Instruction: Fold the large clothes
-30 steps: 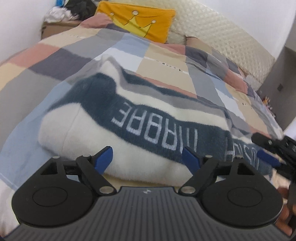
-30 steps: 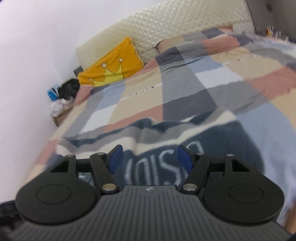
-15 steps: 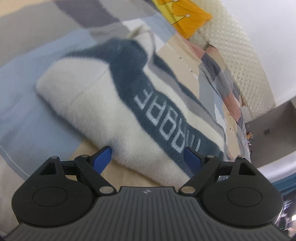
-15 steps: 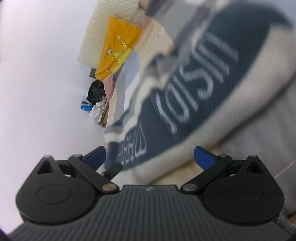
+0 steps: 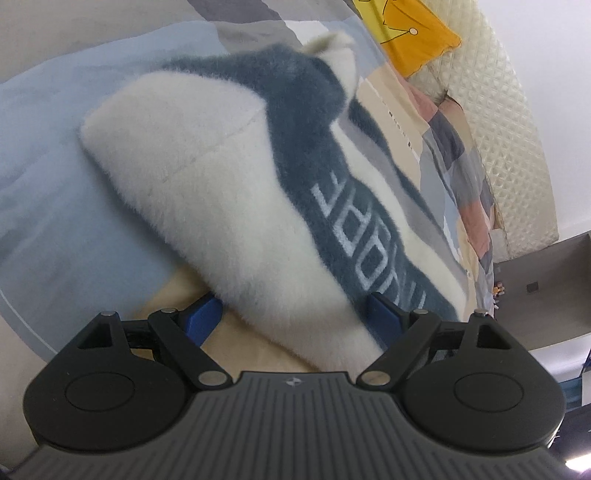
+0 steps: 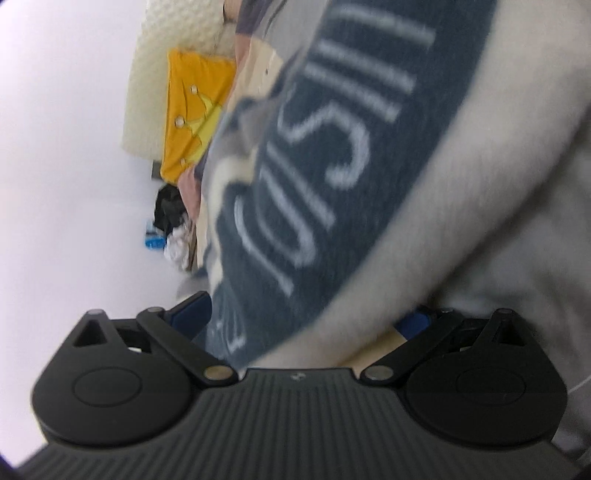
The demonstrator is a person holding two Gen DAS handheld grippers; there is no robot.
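Observation:
A folded fluffy sweater (image 5: 221,177), cream with a dark blue lettered band, lies on a patchwork quilt (image 5: 55,184). My left gripper (image 5: 291,317) is tilted and open. The sweater's near folded edge sits between its blue pads (image 5: 203,321), one low by the quilt, one against the blue band. In the right wrist view the sweater (image 6: 332,147) fills the frame, blurred. My right gripper (image 6: 303,317), rolled to one side, stands open at its widest with the sweater's edge between its jaws. Whether any pad presses the fabric is unclear.
A yellow cushion with a crown (image 5: 413,33) leans on the cream quilted headboard (image 5: 517,147) at the bed's far end. A pile of dark and white items (image 6: 170,221) lies beside the bed near the white wall. Grey furniture (image 5: 535,280) stands past the bed's other side.
Both grippers rolled sideways and sank toward the sweater's near edge, which now lies between their jaws. The right jaws opened wider. The sweater itself stayed put.

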